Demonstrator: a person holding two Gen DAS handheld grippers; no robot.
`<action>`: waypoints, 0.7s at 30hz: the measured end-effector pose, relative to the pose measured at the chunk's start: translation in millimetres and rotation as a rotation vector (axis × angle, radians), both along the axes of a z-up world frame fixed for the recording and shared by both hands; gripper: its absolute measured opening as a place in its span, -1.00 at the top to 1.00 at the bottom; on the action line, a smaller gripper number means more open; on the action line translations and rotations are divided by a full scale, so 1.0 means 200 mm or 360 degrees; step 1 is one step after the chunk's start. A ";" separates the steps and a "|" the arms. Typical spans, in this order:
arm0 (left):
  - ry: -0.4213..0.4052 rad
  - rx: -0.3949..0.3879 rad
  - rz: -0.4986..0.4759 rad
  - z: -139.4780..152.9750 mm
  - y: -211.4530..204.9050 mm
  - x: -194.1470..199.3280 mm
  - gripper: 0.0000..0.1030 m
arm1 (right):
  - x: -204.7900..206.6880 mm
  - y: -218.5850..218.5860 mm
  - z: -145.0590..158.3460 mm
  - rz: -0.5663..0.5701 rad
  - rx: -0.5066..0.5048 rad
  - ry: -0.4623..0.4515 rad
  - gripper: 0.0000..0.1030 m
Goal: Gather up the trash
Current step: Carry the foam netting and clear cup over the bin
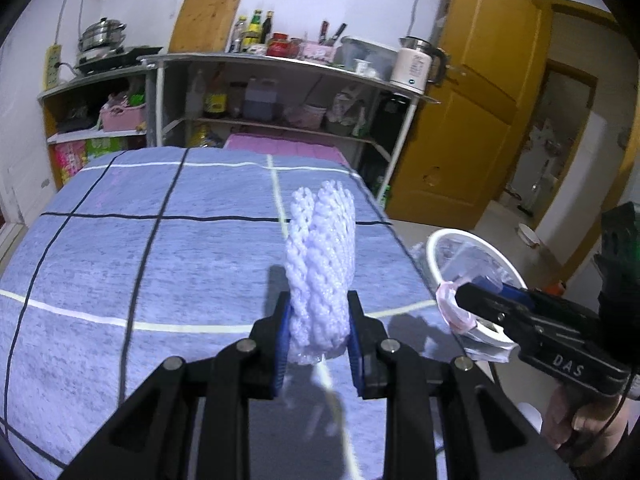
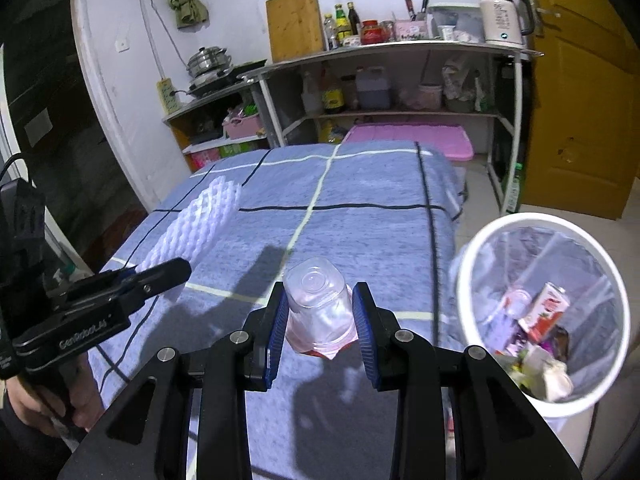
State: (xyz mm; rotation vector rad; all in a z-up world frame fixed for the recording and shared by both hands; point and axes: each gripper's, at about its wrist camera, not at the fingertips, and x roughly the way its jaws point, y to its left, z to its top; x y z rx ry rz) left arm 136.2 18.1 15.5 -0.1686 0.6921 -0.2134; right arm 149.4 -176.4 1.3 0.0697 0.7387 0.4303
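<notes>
My left gripper (image 1: pixel 319 334) clamps a white foam fruit net (image 1: pixel 320 276) above the blue checked cloth (image 1: pixel 120 264). My right gripper (image 2: pixel 320 322) pinches a clear plastic cup (image 2: pixel 318 312). The white bin (image 2: pixel 476 248) already holds cartons; both pieces remain undeposited.

Right tool (image 1: pixel 466 294): body lettered "DAS", seen from the left wrist. Left tool (image 2: pixel 176 270): body lettered "GenRobot.AI", seen from the right wrist. No other text legible.

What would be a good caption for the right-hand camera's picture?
Right gripper holds a clear plastic cup above the blue checked cloth, beside a white trash bin.
</notes>
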 end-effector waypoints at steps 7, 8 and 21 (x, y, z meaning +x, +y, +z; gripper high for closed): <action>-0.0029 0.0004 -0.0077 0.05 -0.15 -0.07 0.49 | -0.08 -0.14 0.05 -0.0072 0.0010 -0.0040 0.34; -0.0030 0.0005 -0.0085 0.05 -0.17 -0.07 0.49 | -0.09 -0.16 0.05 -0.0081 0.0010 -0.0043 0.34; 0.0006 0.0022 -0.0261 0.02 -0.45 0.01 0.49 | -0.13 -0.43 0.02 -0.0236 0.0031 -0.0033 0.34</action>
